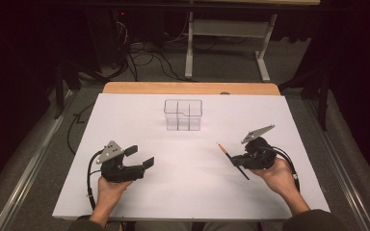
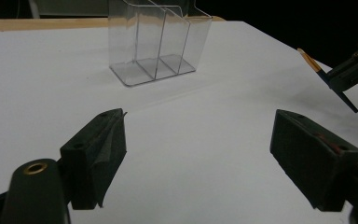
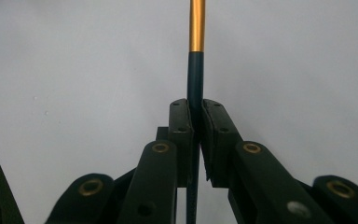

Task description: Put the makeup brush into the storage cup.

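While right claw [image 1: 236, 159] clamps the pencil [image 1: 232, 160] above the tabletop [image 1: 125, 120], organizer [image 1: 183, 114] stands empty; left claw [image 1: 140, 156] spread, idle. Insertion pending.

Slim dark brush [image 1: 233, 160] with gold ferrule, held tilted above table.

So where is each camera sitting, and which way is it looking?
High view: above the person's side, looking forward and down at the white table; both forearms, left claw and right claw show.
Left gripper view: rides the left claw, looking past its open jaws at the clear holder.
Right gripper view: rides the right claw, looking along the brush it grips.
Shared: high and left gripper views both show the holder and brush.
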The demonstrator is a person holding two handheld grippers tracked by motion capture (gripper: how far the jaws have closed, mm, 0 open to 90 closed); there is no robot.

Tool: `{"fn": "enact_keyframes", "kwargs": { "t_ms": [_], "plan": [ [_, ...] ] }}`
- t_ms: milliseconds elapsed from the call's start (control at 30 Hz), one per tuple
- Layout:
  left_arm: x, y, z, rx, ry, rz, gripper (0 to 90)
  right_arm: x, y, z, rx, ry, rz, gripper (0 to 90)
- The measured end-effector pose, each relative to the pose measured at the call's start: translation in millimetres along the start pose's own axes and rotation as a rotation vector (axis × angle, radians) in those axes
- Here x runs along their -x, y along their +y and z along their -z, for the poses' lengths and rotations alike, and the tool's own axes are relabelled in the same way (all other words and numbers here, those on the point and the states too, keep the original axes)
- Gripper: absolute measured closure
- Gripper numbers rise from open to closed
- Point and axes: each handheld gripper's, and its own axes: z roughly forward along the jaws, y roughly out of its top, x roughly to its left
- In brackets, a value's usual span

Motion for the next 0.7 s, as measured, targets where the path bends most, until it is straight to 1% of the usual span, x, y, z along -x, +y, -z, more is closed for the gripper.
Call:
{"fn": "enact_keyframes", "kwargs": {
  "t_ms": [33, 67, 100, 133, 267, 367, 433, 500, 567, 600, 633, 700],
  "plan": [
    [-0.1, 0.0, -0.3, -0.004, -0.001, 0.000, 18.7, -1.5, -0.2, -0.2, 0.008, 0.004, -0.009, 85.1],
    [-0.1, 0.0, -0.5, -0.007, -0.001, 0.002, 18.3, -2.3, -0.4, -0.1, 0.014, 0.004, -0.007, 85.1],
    [0.0, 0.0, -0.9, -0.007, -0.003, 0.005, 18.0, -2.3, -0.9, -0.2, 0.019, 0.003, 0.010, 85.1],
    [0.0, 0.0, -1.1, -0.007, -0.003, 0.006, 17.9, -4.1, -0.7, -0.3, 0.024, 0.001, -0.006, 85.1],
    [0.1, 0.1, -1.1, -0.007, -0.005, 0.011, 17.6, -5.2, -1.5, -0.7, 0.046, 0.002, -0.003, 85.1],
    [0.2, 0.1, -1.3, -0.010, -0.005, 0.010, 17.6, -7.1, -1.8, -1.2, 0.053, 0.002, 0.014, 85.1],
    [0.1, 0.2, -1.1, -0.008, 0.003, 0.005, 17.7, -9.4, -1.9, -1.4, 0.066, 0.008, 0.008, 85.1],
    [0.5, 0.2, -1.3, -0.006, 0.001, 0.008, 17.7, -10.5, -2.5, -0.8, 0.070, 0.009, 0.014, 85.1],
    [0.6, 0.2, -1.5, -0.007, 0.001, 0.008, 17.7, -12.2, -2.9, -0.9, 0.085, 0.013, 0.003, 85.1],
    [1.1, 0.0, -1.8, -0.010, -0.006, 0.015, 17.7, -12.7, -3.2, -1.0, 0.091, 0.018, 0.004, 85.2],
    [1.2, 0.2, -1.3, -0.006, 0.005, 0.007, 17.8, -12.7, -3.7, -1.0, 0.091, 0.019, 0.014, 85.1],
    [2.5, 0.2, -1.0, -0.001, 0.001, 0.010, 18.1, -14.5, -4.4, -2.0, 0.096, 0.019, 0.008, 85.1]
  ]
}}
